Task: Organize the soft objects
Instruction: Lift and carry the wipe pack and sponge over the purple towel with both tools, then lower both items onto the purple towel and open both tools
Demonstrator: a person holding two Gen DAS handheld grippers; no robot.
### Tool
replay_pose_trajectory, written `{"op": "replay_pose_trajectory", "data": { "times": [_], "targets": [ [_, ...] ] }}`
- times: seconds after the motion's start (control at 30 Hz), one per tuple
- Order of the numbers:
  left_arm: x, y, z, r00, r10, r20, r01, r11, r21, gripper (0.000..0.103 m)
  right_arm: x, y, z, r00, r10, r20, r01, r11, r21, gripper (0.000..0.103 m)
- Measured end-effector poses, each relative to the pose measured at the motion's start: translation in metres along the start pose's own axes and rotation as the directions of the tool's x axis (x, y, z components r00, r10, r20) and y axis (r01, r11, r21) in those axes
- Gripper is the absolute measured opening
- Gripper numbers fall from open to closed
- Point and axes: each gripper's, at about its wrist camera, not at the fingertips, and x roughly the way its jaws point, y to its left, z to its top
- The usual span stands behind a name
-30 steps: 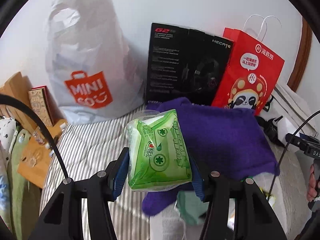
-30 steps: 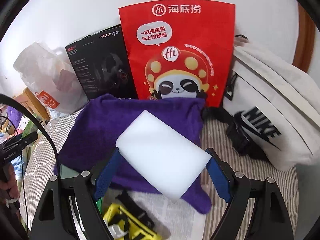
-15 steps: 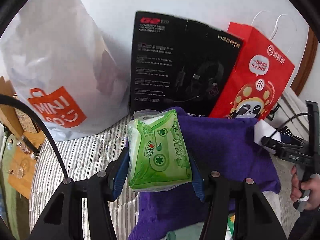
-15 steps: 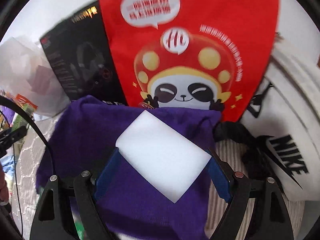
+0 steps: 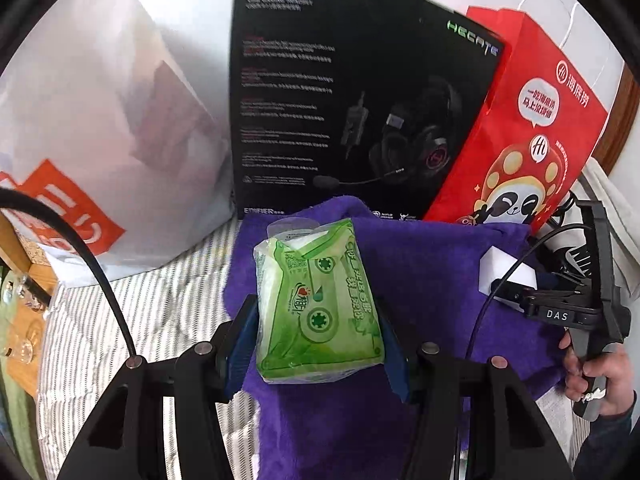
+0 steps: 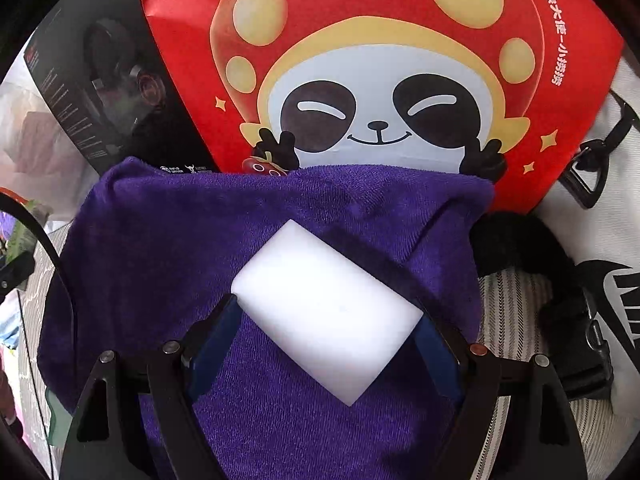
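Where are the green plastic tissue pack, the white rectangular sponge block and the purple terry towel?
Green plastic tissue pack (image 5: pixel 318 304): left wrist view, printed front face.
White rectangular sponge block (image 6: pixel 326 310): right wrist view, top face.
Purple terry towel (image 6: pixel 168 240): right wrist view, bare left part.

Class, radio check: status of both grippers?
Left gripper clamps green tissue pack. Right gripper clamps white sponge. Both above purple towel. Nothing blocking.

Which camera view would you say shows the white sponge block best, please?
The right wrist view: the white sponge block fills the centre, gripped by the right gripper above the purple towel. The left wrist view shows only a small corner of it at the right edge.
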Motion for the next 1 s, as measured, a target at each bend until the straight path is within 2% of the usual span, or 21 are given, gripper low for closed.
{"op": "replay_pose_trajectory", "data": {
  "times": [0.17, 0.37, 0.47, 0.53, 0.7, 0.87, 1.0],
  "targets": [
    [0.014, -0.01, 0.002, 1.0, 0.006, -0.026, -0.005, 1.0, 0.025, 0.054, 0.003, -0.001, -0.002, 1.0, 0.014, -0.006, -0.014, 1.0, -0.004, 0.086],
    [0.033, -0.016, 0.006, 0.998, 0.003, -0.058, -0.002, 1.0, 0.027, 0.054, 0.011, 0.005, 0.001, 0.999, -0.012, -0.04, 0.01, 0.999, -0.053, 0.088],
    [0.044, -0.017, 0.007, 0.997, 0.005, -0.072, -0.004, 1.0, 0.022, 0.054, 0.011, 0.007, 0.002, 0.998, 0.008, -0.055, -0.011, 0.999, -0.047, 0.089],
    [0.051, -0.02, 0.008, 0.997, 0.008, -0.082, -0.006, 1.0, 0.024, 0.054, 0.004, 0.008, 0.002, 0.998, 0.023, -0.062, -0.027, 0.998, -0.062, 0.093],
    [0.071, -0.026, 0.01, 0.993, 0.034, -0.115, -0.03, 0.999, 0.037, 0.054, -0.017, 0.002, 0.002, 0.999, 0.03, -0.036, -0.032, 0.997, -0.064, 0.096],
    [0.088, -0.039, 0.012, 0.986, 0.1, -0.134, -0.089, 0.992, 0.085, 0.055, -0.044, 0.005, 0.009, 0.999, 0.049, 0.014, -0.048, 0.997, -0.06, 0.096],
    [0.096, -0.046, 0.011, 0.981, 0.116, -0.154, -0.102, 0.99, 0.095, 0.055, -0.066, 0.011, 0.009, 0.997, 0.062, 0.054, -0.058, 0.995, -0.087, 0.096]
  ]
}}
